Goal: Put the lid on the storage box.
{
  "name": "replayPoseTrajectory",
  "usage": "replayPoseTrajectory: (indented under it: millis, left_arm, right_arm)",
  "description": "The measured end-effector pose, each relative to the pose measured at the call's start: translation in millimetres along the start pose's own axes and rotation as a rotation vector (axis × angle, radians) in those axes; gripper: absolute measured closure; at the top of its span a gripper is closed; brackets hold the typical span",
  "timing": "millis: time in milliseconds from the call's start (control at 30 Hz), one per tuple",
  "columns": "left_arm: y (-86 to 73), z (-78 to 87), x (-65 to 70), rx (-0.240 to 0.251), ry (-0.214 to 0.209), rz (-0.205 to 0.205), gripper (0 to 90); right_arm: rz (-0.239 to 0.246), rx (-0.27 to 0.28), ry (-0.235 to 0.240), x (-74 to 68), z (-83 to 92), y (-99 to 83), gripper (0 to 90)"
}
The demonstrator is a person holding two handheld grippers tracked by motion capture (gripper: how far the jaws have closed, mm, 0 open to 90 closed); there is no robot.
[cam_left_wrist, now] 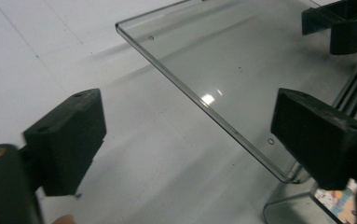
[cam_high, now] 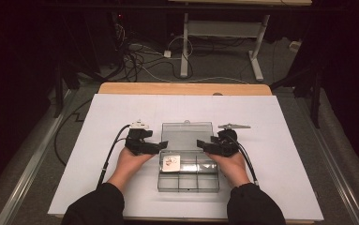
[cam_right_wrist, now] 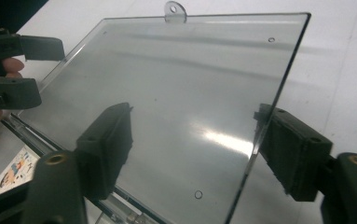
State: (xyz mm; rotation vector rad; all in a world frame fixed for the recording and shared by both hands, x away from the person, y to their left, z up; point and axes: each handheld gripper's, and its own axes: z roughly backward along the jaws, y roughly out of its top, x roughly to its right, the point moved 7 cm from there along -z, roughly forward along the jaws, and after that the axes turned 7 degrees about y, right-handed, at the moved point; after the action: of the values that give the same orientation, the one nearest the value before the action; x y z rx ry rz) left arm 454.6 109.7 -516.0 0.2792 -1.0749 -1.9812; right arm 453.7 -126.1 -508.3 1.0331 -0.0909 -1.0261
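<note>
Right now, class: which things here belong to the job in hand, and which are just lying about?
Belonging to the job:
clear plastic box
its open lid
left gripper
right gripper
picture card in the box

Lying about:
cables on the floor
desk frame behind the table

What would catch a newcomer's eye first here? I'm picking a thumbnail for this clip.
The clear plastic compartment box at the middle of the white table, with its lid swung open away from the person. The left gripper and right gripper flank the lid's side edges, jaws straddling them. A small colourful card lies in the box's near-left compartment.
</note>
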Motion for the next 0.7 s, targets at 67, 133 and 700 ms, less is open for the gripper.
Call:
replayPoseTrajectory:
  millis: [67, 133, 700]
  left_arm:
    - [0.9, 1.1, 1.4, 0.005, -0.010, 0.000, 15.5]
    - [1.9, 2.6, 3.1, 0.014, -0.029, -0.005, 20.5]
    - [5.0, 9.2, 16.5, 0.048, -0.081, -0.062, 48.8]
  right_arm:
    - [0.022, 0.019, -0.011, -1.4, 2.5, 1.7, 33.4]
    - [0.038, 0.039, -0.022, -2.5, 5.5, 3.3, 37.5]
    - [0.108, 0.088, -0.062, -3.4, 20.0, 4.6, 52.5]
